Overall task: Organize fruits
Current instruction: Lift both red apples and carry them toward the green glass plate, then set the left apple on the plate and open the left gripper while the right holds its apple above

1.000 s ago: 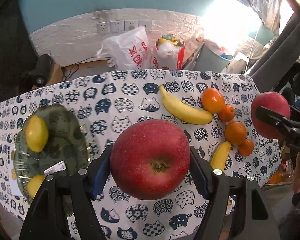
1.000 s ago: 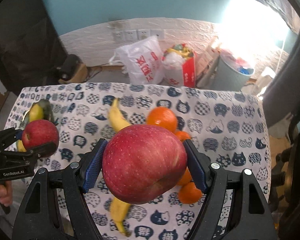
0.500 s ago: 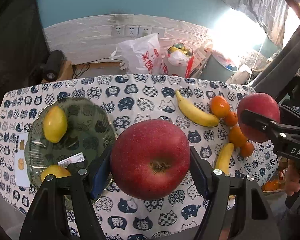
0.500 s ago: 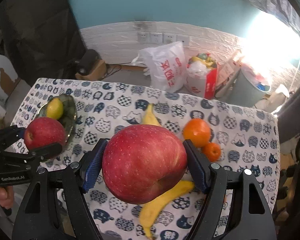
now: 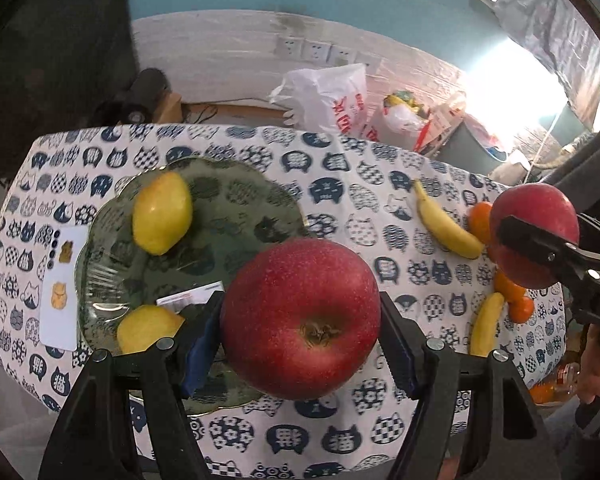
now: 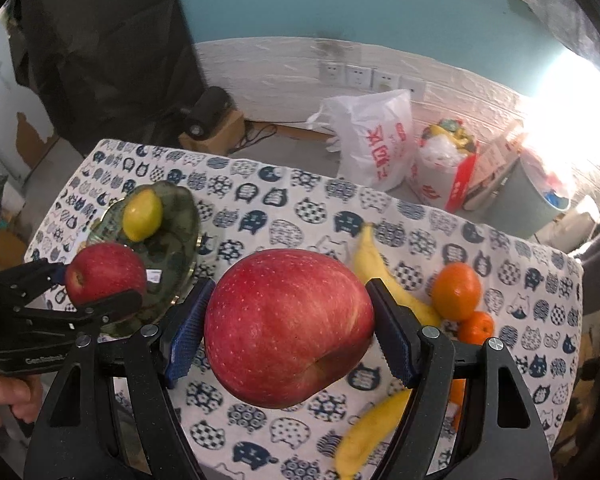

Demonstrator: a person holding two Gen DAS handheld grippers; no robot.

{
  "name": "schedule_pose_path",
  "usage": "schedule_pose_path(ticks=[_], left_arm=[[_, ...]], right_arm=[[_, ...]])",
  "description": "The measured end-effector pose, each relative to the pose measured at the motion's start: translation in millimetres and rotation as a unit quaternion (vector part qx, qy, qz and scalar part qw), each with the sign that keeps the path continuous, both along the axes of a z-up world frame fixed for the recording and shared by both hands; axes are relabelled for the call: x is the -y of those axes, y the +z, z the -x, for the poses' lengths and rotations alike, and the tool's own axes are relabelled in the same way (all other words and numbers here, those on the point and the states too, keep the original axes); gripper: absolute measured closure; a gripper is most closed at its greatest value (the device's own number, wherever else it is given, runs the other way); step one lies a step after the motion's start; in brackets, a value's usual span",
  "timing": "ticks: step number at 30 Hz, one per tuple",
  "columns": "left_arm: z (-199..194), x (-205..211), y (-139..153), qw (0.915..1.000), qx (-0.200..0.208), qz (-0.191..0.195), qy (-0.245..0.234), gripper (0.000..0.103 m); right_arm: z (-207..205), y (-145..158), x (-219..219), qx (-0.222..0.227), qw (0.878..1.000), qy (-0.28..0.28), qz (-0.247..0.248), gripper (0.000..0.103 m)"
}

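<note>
Left wrist view: the left gripper [image 5: 300, 332] has its jaws clamped on a red apple [image 5: 300, 324], calyx end toward the camera, held above the near right rim of the green plate [image 5: 236, 216]. This view alone shows the plate's full contents: one lemon [image 5: 162, 213] at the far left and a second lemon [image 5: 148, 328] at the near edge, with a white label [image 5: 188, 298] lying between them. A white card [image 5: 62, 292] lies on the worktop [image 5: 340, 168] just left of the plate. To the right, a banana [image 5: 446, 224], then a second banana [image 5: 486, 322] nearer, with oranges [image 5: 514, 298] beside them, partly hidden by the right gripper [image 5: 540, 248].

Right wrist view: the left gripper appears at the left edge, its apple over the plate's near side, a hand [image 6: 4, 396] on the grip below. Only the far lemon shows here; the near one is hidden. The right gripper [image 6: 290, 334] has its jaws clamped on a second apple [image 6: 288, 328], side-on, held over the worktop's middle, right of the plate. This view shows a large orange [image 6: 456, 290] touching a small one [image 6: 476, 326], apart from the far banana. A white bag [image 6: 374, 140] and a red-trimmed bag [image 6: 446, 168] stand on the floor beyond the worktop.
</note>
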State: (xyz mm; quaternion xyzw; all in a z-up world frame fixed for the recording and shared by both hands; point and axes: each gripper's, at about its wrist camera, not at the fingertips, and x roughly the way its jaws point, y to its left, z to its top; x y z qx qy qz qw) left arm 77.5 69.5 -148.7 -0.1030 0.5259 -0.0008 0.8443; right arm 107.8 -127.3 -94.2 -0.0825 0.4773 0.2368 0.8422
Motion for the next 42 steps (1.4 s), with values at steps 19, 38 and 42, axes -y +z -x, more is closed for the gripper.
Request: schedule_pose_path(ticks=[19, 38, 42], left_arm=[[-3, -37, -59, 0.9971, -0.070, 0.020, 0.023, 0.029], [23, -77, -36, 0.9948, -0.047, 0.043, 0.079, 0.022], [32, -86, -33, 0.9946, -0.041, 0.038, 0.087, 0.022]], right_arm=[[-8, -22, -64, -0.022, 0.999, 0.040, 0.006, 0.027], [-1, -30, -100, -0.033, 0.997, 0.068, 0.012, 0.027], [2, -38, -114, -0.039, 0.996, 0.080, 0.017, 0.027]])
